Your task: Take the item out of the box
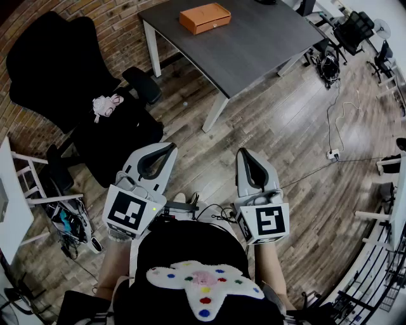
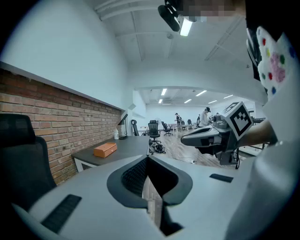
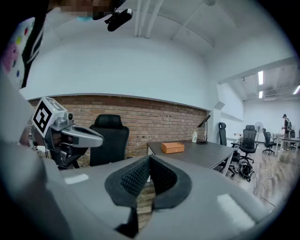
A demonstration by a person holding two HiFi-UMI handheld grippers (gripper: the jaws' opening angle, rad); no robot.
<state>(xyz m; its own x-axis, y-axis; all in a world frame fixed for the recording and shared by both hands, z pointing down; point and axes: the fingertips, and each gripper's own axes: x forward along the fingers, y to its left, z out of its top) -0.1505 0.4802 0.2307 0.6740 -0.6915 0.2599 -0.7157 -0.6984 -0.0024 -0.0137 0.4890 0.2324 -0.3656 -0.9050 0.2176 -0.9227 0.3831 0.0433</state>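
Grey table bears closed orange box; left gripper, right gripper well apart from it, jaws together, empty.

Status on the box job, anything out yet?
Done: nothing. The orange box looks closed and sits untouched on the grey table. In hand: nothing; left gripper and right gripper are both shut and empty, over the wood floor short of the table. Left: walk up, open the box, lift the item out.
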